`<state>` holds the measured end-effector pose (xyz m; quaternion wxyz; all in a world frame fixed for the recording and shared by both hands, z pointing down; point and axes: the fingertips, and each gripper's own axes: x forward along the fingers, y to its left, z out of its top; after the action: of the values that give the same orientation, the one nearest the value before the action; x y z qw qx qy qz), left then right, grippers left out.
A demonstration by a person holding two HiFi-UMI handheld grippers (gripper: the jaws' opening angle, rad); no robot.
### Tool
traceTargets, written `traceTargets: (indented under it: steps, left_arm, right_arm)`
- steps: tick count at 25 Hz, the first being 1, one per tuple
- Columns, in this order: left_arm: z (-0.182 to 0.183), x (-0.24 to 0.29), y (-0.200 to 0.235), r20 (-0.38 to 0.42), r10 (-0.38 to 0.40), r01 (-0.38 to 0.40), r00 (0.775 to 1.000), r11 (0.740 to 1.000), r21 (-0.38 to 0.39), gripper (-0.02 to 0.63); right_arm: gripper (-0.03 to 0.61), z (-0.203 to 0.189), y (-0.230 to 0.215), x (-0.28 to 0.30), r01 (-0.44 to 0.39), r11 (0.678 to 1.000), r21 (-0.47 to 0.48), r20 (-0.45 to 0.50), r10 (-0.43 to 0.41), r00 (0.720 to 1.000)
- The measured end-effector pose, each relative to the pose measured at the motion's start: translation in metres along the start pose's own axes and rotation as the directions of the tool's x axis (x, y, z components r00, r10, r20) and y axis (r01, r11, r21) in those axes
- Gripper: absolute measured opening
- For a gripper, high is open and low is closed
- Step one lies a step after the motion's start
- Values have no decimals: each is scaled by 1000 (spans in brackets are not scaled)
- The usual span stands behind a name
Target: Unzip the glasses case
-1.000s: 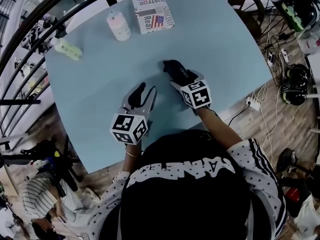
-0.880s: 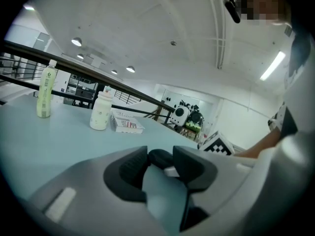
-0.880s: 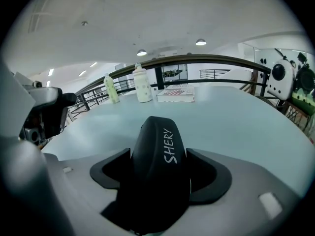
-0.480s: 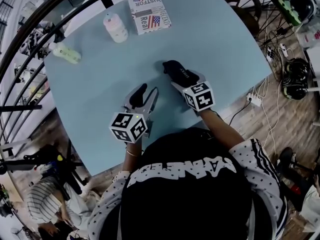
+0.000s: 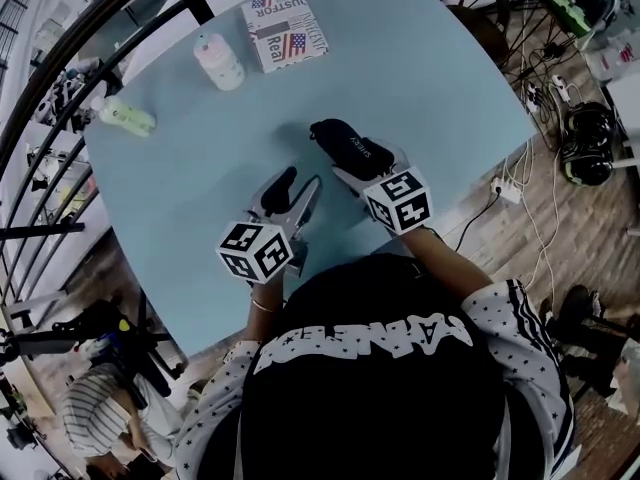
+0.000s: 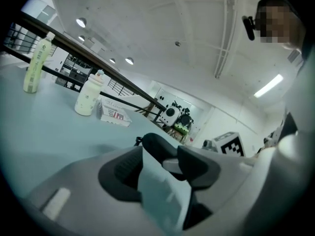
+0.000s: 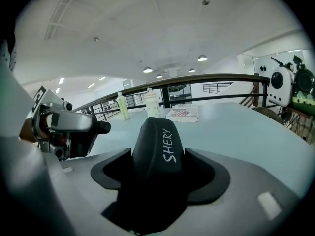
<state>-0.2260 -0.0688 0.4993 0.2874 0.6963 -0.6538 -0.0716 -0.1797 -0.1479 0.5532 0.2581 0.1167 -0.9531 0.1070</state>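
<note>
Glasses case (image 5: 343,143) — black, smooth, a rounded oblong shell with white lettering on top — lies near the middle of the pale blue table (image 5: 450,78). It looks closed; contents unseen.

Right gripper (image 7: 157,173) is clamped on the case's near end, dark pads pressed to both flanks.

Left gripper (image 6: 160,172) sits just beside the case, to its left. Its jaws are a little apart with only tabletop between them (the case's far end and a small pull tab (image 6: 139,141) show beyond the tips).

Far edge of the table: white bottle (image 5: 218,60), pale green bottle (image 5: 127,117), flat printed box (image 5: 285,29).
</note>
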Motion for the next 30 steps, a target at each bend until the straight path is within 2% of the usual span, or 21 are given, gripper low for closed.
traceTargets:
  steps: [9, 16, 21, 30]
  left_arm:
    - [8, 3, -20, 53, -77, 81, 996, 993, -84, 0]
    - [12, 4, -32, 83, -122, 133, 989, 980, -148, 0]
    - [10, 5, -34, 83, -118, 131, 990, 976, -176, 0]
    - [20, 3, -33, 127, -119, 145, 985, 964, -222, 0]
  right_arm:
    - [345, 24, 28, -27, -44, 995, -86, 92, 52, 994]
    - [345, 27, 53, -39, -78, 977, -198, 106, 101, 989]
    - [345, 28, 68, -42, -101, 965, -242, 111, 131, 985]
    - [345, 34, 98, -54, -136, 914, -381, 138, 202, 970]
